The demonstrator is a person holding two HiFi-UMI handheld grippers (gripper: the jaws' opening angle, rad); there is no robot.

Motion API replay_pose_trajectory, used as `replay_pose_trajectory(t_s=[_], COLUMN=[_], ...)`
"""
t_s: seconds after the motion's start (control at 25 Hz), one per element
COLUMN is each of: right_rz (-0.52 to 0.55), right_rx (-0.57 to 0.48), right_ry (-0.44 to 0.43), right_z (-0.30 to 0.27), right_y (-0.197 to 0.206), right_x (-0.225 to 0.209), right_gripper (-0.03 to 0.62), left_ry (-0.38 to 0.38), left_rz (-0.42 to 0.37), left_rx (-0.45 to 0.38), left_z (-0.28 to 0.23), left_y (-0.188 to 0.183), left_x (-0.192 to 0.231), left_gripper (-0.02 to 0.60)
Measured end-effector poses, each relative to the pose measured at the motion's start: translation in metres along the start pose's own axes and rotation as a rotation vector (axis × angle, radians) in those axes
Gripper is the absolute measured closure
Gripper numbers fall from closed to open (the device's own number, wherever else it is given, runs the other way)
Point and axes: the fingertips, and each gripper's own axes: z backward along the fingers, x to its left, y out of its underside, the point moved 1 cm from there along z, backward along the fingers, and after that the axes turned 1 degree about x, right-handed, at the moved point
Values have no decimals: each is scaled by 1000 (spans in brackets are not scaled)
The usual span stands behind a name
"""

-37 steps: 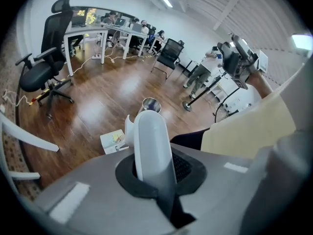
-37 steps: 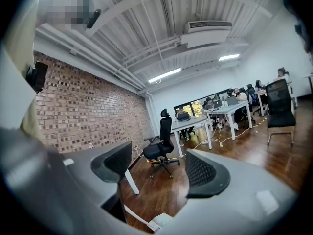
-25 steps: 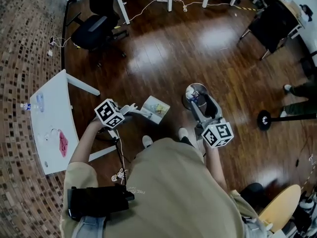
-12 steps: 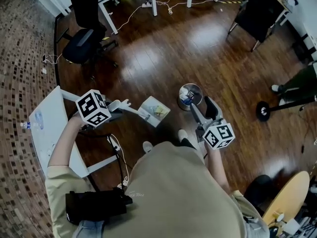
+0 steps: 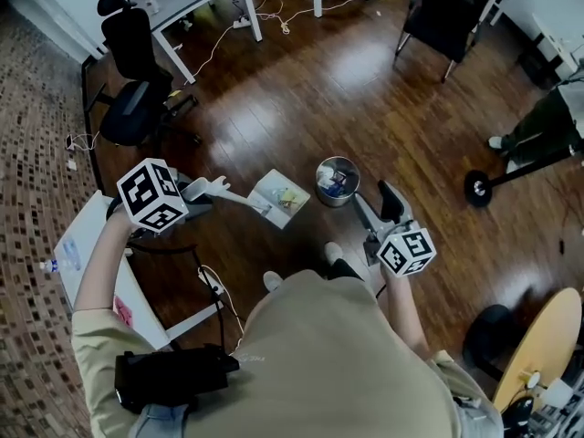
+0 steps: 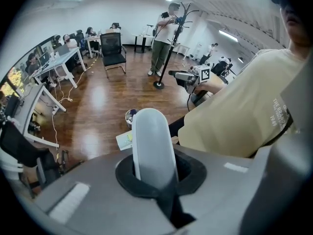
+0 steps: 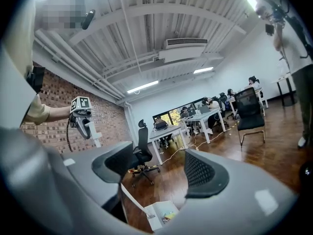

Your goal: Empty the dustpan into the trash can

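Dustpan (image 5: 278, 199) gripped by handle in left gripper (image 5: 208, 190) jaws, hung just beside can (image 5: 337, 181), seemingly loaded; to be moved over rim, tipped slowly; right gripper (image 5: 374, 199) jaws narrowly apart, empty

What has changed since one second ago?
The left tool, shut on the dustpan handle, rose and swung left. The right tool drew away from the trash can. Unchanged: the dustpan still beside the can, not emptied; right tool open, empty.

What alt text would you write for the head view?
From above, the left claw grips a white dustpan holding litter, near a small metal trash can on wooden floor. The right claw is open, empty.
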Motion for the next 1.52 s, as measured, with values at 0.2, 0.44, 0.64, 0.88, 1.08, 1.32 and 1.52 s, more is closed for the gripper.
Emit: replay_pose_trajectory(t_s=[0.2,0.44,0.64,0.88,1.08,1.32,1.52], right_rz=[-5,-22,-33,-52,-58,-80,-87], right_rx=[-1,-4,-2,-4,-10,-19,-22], right_ry=[27,83,116,157,194,243,252], right_z=[13,30,42,60,76,92,96], right_y=[-5,-6,-8,-6,-6,-2,-1], right_x=[-19,-48,-68,-90,-103,-124,-132], right_gripper=[281,281,281,283,282,284,284], left_ry=[13,44,77,103,144,153,118], left_rz=[-58,-108,-131,-132,-93,-72,-87], left_rx=[19,37,51,79,125,164,206], left_z=[1,-10,-32,-67,-88,-98,-102], left_y=[-35,-79,-116,-162,-188,-225,-262], left_x=[3,12,19,33,43,62,90], left_gripper=[580,580,580,581,581,581,581])
